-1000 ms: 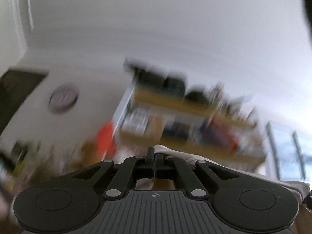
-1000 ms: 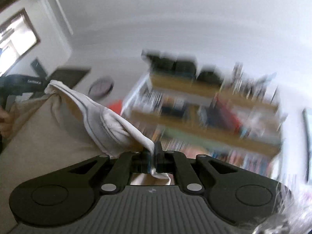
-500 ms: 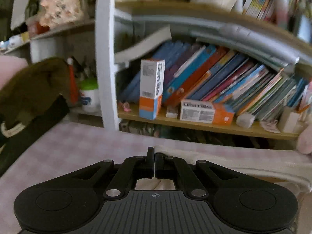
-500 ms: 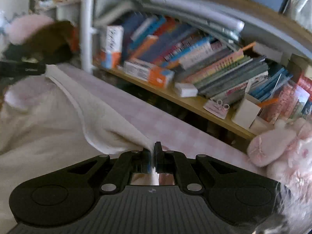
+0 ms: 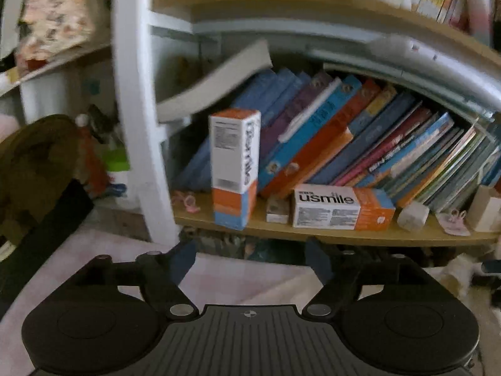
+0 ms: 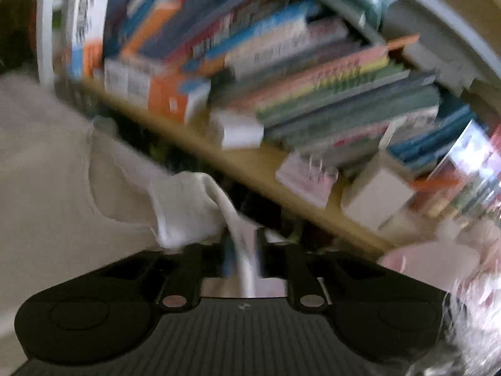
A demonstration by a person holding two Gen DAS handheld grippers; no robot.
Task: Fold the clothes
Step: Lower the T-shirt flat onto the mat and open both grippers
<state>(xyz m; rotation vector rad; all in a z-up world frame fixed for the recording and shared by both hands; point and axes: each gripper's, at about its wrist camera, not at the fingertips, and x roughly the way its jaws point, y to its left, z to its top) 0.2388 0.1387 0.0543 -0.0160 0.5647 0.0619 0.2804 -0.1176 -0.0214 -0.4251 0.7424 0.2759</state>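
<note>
Opening wide, the left gripper [image 5: 250, 258] holds nothing; only the right gripper [image 6: 244, 247], fingers parting, shows white garment [image 6: 188, 213] between.

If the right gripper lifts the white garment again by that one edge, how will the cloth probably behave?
The white garment will probably hang limp: it already sags in soft folds on the surface. It seems light, since only a thin strip lies between the opening jaws of the right gripper. That strip may slip out unless the jaws close fully, because the pads no longer press it.
</note>
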